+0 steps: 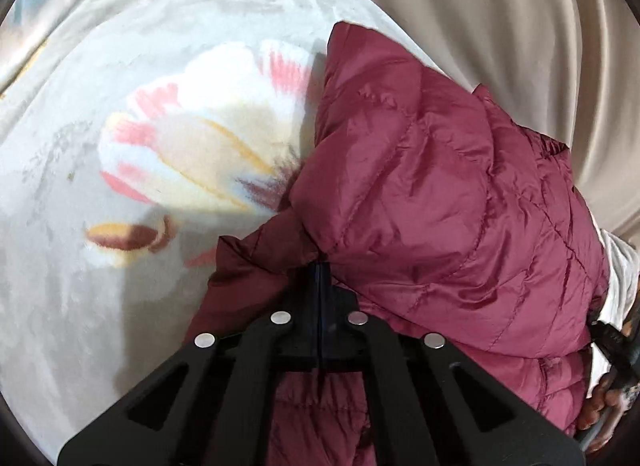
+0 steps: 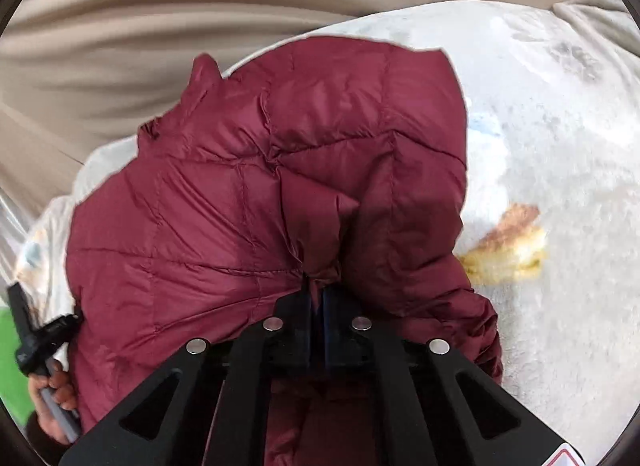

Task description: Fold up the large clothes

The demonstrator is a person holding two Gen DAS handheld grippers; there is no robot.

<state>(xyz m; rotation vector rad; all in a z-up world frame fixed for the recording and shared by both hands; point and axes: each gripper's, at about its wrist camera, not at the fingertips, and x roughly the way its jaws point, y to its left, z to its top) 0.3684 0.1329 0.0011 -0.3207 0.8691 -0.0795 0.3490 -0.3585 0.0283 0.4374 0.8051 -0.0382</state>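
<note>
A maroon quilted puffer jacket [image 1: 432, 185] lies bunched on a pale flowered blanket [image 1: 120, 105]. My left gripper [image 1: 322, 266] is shut, its black fingers pinching a gathered fold of the jacket's fabric. In the right wrist view the same jacket [image 2: 248, 193] fills the middle, and my right gripper [image 2: 318, 284] is shut on another puckered fold of it. Each camera catches the other hand-held tool at the jacket's far edge: the right one [image 1: 612, 346] and the left one [image 2: 36, 330], each with a hand on its handle.
The blanket [image 2: 560, 145] spreads over a bed-like surface to either side of the jacket. Beige pleated curtains [image 1: 500, 25] hang behind it. A green patch [image 2: 10, 366] shows at the right wrist view's left edge.
</note>
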